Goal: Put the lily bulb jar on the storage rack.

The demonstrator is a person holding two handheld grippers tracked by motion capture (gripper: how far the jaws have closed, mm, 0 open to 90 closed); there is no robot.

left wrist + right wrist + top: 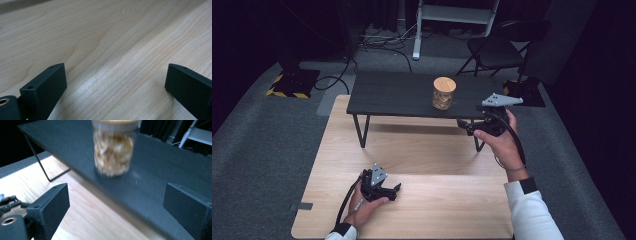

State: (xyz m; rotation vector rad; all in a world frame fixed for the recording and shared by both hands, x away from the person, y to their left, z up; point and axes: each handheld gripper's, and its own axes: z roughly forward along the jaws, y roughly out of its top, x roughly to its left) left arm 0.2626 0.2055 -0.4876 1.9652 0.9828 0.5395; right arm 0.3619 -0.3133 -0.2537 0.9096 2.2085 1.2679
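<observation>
The clear glass jar with a round wooden lid stands near the black raised desk's front edge. At its four o'clock, the right gripper holds its fingers wide and empty. At seven o'clock, the left gripper rests on the pale wooden desk, fingers spread, empty.

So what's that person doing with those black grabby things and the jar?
A person at a wooden table holds a gripper in each hand. The right gripper is open and points toward a glass jar with a wooden lid, which stands upright on a low black shelf. It is near the jar but not touching it. The left gripper is open too, resting low over the bare table with nothing in it.
</observation>
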